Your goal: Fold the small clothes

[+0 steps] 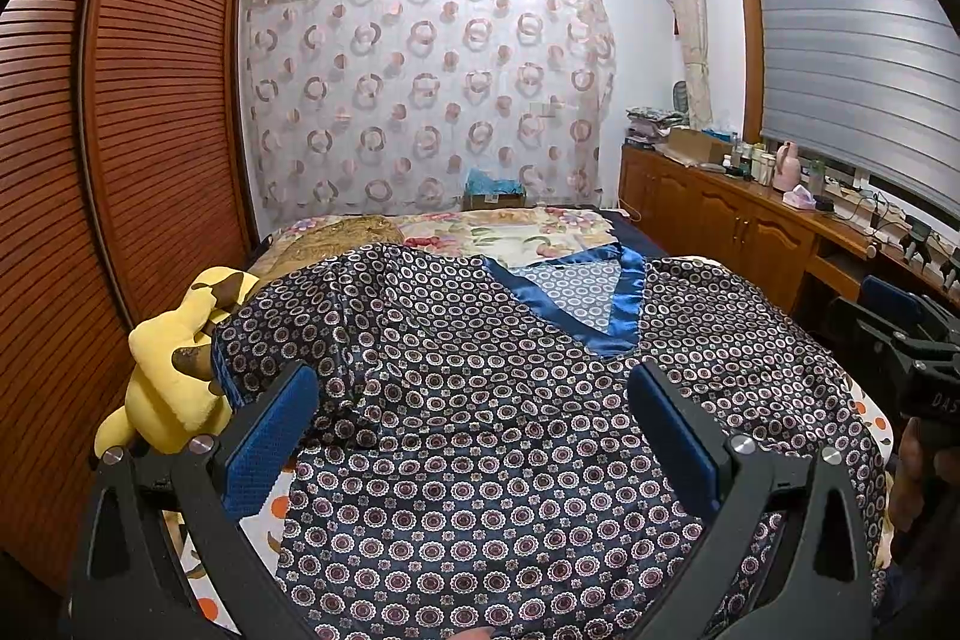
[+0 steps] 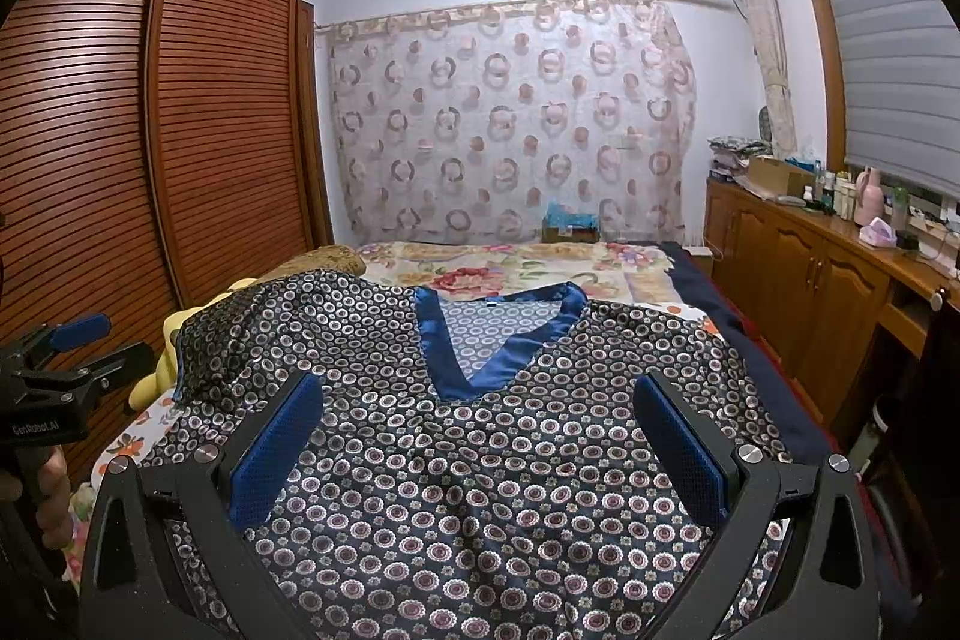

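Left gripper (image 1: 474,436), two black fingers with blue textured pads (image 1: 270,439): spread wide, holding nothing, poised above the garment's lower left half. Right gripper (image 2: 480,442), same build, blue pads (image 2: 273,451) likewise spread wide and empty, poised above the garment's lower middle.

Beneath both: a dark navy satin top printed with small ringed flowers (image 1: 510,400), lying front up on the bed, hem toward the cameras, glossy blue V-neck trim (image 1: 624,304) toward the far end. Mostly flat across the chest, shallow wrinkles near the middle. Left sleeve (image 1: 282,334) bunched and partly humped over a yellow plush toy with brown patches (image 1: 174,376) at the bed's left edge. Right shoulder draped toward the bed's right edge.

Under the garment: a floral bedspread (image 2: 510,268) with a white, orange-dotted sheet (image 1: 267,520) showing at the near left. Further out: a slatted wooden wardrobe (image 1: 150,100) on the left, a circle-patterned curtain (image 1: 420,100) on the far wall, a wooden sideboard (image 2: 810,274) with bottles on the right.

Likely step: starting the first fold, nothing yet gripped. Best done by lifting the bunched sleeve clear of the toy and laying it flat first, then pinching one layer pair at shoulder and hem on the same side and carrying both across together. Slippery satin: firm, full-pad pinch near a seam, slow travel, fabric kept taut between grippers to avoid sliding and fresh creases.
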Demonstrator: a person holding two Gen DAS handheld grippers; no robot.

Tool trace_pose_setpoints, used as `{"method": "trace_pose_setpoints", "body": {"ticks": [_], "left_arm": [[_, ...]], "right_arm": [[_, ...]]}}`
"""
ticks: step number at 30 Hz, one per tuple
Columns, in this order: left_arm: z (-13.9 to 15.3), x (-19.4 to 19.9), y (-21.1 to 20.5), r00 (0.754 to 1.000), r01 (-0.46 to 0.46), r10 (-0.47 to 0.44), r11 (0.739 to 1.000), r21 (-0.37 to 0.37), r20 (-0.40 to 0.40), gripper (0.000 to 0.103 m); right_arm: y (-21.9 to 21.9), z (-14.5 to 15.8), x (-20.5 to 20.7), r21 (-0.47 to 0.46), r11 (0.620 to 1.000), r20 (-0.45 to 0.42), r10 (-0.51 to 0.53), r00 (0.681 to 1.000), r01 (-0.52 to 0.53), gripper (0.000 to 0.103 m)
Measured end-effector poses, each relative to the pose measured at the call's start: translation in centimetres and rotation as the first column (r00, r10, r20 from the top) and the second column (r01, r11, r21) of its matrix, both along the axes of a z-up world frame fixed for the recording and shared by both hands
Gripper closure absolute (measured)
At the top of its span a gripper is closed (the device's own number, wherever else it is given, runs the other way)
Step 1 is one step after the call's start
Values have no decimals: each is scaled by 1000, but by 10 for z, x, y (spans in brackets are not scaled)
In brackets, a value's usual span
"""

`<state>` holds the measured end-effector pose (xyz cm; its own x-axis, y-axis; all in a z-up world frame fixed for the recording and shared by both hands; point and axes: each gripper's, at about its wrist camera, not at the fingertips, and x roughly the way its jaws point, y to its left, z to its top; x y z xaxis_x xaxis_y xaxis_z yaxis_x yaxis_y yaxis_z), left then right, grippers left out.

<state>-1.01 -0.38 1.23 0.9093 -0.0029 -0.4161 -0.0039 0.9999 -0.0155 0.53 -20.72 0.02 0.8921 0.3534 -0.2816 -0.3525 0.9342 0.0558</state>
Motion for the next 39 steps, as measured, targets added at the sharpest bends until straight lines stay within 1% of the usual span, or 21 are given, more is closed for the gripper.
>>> {"method": "trace_pose_setpoints", "body": {"ticks": [39], "left_arm": [[0, -3, -7, 1000, 4, -4, 1000, 16, 15, 0]], "right_arm": [[-1, 0, -1, 9, 1000, 9, 10, 1000, -10, 0]]}}
